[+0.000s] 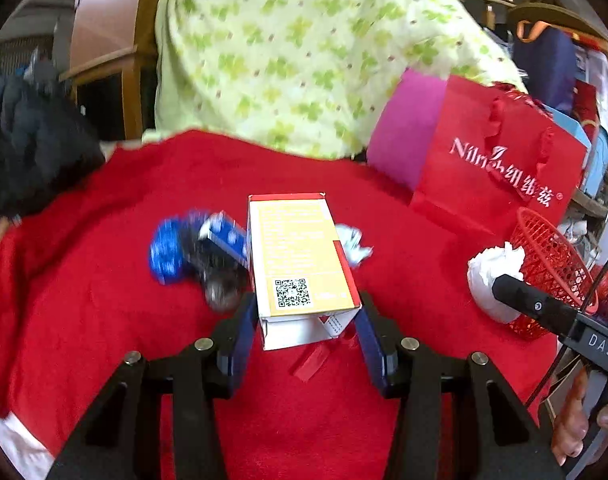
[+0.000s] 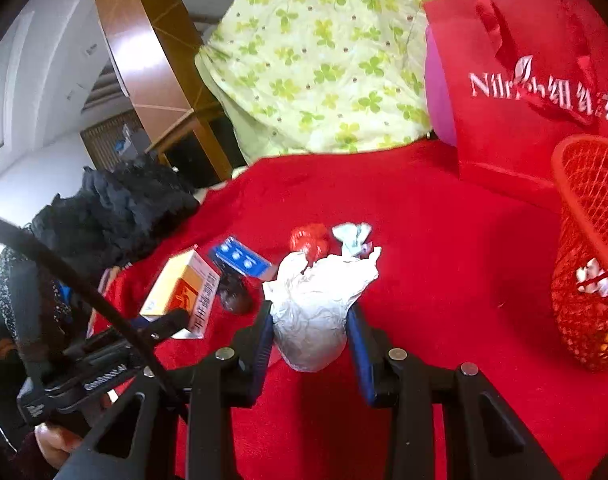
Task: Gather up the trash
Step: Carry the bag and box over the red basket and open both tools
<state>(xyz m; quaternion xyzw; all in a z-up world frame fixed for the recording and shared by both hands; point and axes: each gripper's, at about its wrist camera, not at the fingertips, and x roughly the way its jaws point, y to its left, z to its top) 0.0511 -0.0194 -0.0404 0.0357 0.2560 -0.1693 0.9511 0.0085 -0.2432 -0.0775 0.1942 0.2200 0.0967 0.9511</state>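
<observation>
Left wrist view: my left claw reaches forward low over the red cloth, its blue-padded fingers closed on the near end of a yellow carton. The carton is a cardboard box with a QR code on top and an open white flap facing me; it points away from the camera. Whether it is lifted or resting on the cloth I cannot tell. Just left of it, a blue blister pack and a blue-and-dark blurred wrapper, too smeared to identify. A crumpled silvery scrap peeks out on the carton's right. At far right my right claw comes in, black finger pressed into a white crumpled paper wad, in front of a red mesh basket that is partly cut off by the frame edge.

Right wrist view: right claw pinches the paper wad between both pads, wrinkled and tissue-like, held above the cloth. The wad hides part of a red crinkled wrapper and a pale foil scrap. Basket, plastic lattice, stands at right with scraps inside. A glossy red paper bag stands behind it.
</observation>
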